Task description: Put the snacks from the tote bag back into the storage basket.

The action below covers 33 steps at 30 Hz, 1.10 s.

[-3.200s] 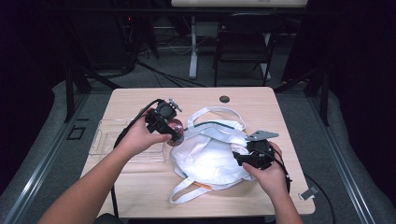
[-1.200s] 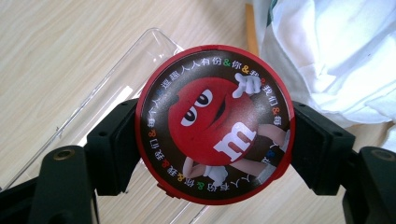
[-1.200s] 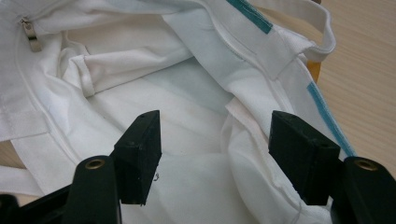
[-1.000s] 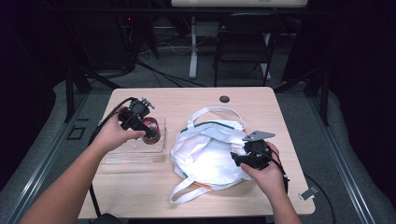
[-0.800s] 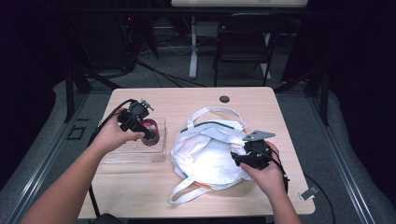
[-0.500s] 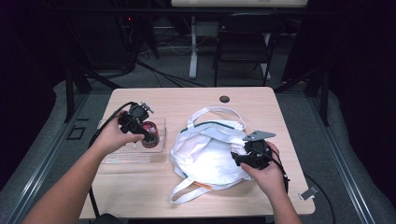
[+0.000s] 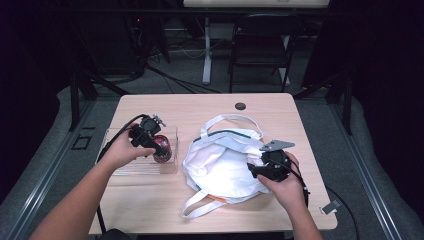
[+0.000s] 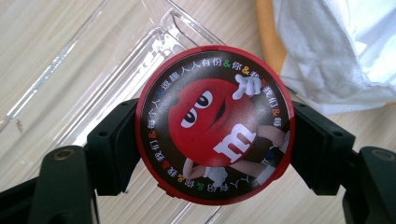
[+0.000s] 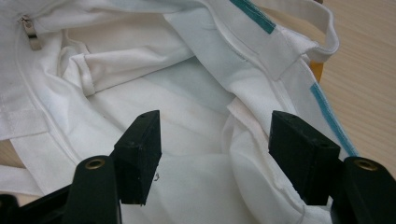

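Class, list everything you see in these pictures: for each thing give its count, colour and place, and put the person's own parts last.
Candy tin: one, red and black round lid, between the left jaws over the tray.
Tray: one, clear plastic, left part of the table.
Cloth bag: one, white with teal trim and white handles, middle of the table, mouth open.
Table: one, light wood.
Round disc: one, dark, far edge of the table.
Chair: one, dark, behind the table.
Left hand-held gripper: one, black, shut on the tin.
Right hand-held gripper: one, black, open at the bag's mouth.
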Each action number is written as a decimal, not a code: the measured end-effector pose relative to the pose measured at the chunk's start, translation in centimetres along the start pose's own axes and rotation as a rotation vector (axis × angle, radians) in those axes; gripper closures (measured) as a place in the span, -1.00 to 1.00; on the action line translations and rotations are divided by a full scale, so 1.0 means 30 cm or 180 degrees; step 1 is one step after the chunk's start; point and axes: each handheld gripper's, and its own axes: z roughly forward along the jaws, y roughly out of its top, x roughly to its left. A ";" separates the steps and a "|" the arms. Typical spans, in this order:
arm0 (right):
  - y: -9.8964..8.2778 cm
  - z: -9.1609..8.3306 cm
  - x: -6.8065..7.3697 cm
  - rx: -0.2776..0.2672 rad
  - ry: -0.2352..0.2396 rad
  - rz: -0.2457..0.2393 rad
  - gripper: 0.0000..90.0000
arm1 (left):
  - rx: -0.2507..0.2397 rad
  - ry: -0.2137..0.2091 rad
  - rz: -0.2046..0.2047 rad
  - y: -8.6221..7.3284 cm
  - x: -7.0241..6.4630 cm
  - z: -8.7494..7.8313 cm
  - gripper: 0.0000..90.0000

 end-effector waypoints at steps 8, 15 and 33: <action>-0.001 0.002 0.000 -0.0004 -0.0006 -0.0003 -0.23 | 0.0036 -0.0028 -0.0005 -0.007 0.000 0.024 -0.43; 0.000 0.002 0.001 0.0008 0.0003 -0.0020 -0.23 | 0.0065 -0.0025 -0.0030 -0.014 -0.001 0.048 -0.43; 0.000 0.002 0.002 0.0005 0.0000 -0.0016 -0.23 | 0.0146 -0.0016 -0.0026 -0.004 -0.012 0.079 -0.43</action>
